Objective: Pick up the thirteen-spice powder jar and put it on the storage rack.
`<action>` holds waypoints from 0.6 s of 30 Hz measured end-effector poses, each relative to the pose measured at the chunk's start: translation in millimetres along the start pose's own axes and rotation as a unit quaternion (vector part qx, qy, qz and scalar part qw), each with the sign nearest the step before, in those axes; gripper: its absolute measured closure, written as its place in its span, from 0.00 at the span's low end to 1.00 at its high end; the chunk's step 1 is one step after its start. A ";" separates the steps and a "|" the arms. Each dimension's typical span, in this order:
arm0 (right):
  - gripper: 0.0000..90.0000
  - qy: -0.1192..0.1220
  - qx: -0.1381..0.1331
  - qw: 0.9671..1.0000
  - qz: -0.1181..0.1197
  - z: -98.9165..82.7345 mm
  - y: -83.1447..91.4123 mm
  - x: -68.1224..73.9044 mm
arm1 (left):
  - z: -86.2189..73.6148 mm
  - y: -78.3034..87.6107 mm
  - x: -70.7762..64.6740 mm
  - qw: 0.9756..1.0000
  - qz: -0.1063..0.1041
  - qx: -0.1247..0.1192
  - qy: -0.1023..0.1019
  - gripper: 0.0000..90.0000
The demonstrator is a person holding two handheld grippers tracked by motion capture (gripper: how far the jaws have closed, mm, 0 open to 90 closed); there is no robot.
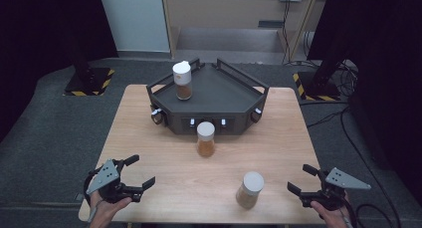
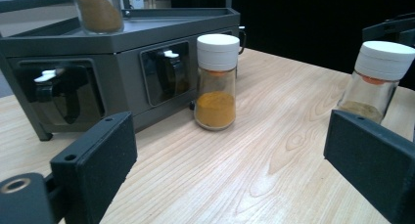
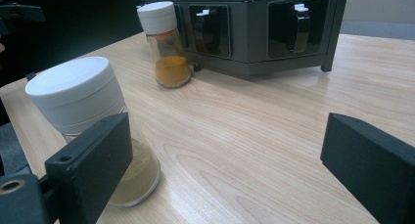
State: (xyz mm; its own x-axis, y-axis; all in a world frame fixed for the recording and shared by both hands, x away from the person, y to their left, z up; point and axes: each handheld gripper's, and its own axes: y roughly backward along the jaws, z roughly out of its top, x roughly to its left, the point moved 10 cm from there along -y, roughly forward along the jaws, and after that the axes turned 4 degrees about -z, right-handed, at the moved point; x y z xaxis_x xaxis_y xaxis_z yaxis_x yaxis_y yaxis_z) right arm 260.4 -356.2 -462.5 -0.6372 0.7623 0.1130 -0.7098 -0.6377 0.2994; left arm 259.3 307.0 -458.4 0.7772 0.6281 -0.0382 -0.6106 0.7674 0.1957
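black tools (image 1: 140, 172) (image 1: 301, 178) wide open, both empty

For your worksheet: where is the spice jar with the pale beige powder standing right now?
In the high view, the beige-powder jar stands upright near the table's front edge, right of centre, just left of the open right gripper.

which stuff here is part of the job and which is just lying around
Part of the job:
- beige-powder glass jar with white cap
- orange-powder glass jar with white cap
- brown-powder glass jar with white cap
- dark grey angular metal rack
- left gripper, open
- right gripper, open

Just lying about:
- black cables on the floor
- yellow-black striped stand bases
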 end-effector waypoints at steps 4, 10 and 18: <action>0.06 -0.002 -0.001 1.000 -0.002 0.0 0.3 -0.3 | -0.5 1.6 2.7 1.000 0.002 -0.002 0.003 0.05; 0.06 -0.003 -0.002 1.000 -0.004 0.1 0.7 -0.4 | -2.0 5.8 7.9 1.000 0.015 -0.001 0.009 0.04; 0.06 -0.005 -0.005 1.000 -0.005 -0.4 0.7 -1.5 | -3.2 7.7 12.5 1.000 0.011 -0.003 0.015 0.02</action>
State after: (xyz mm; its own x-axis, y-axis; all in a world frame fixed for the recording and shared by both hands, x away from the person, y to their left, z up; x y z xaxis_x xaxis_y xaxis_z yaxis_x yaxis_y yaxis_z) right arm 260.7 -357.8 -462.9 -0.6277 0.7693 0.1188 -0.7187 -0.6314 0.2912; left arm 263.8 321.2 -460.6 0.7586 0.6485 -0.0628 -0.6286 0.7538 0.1915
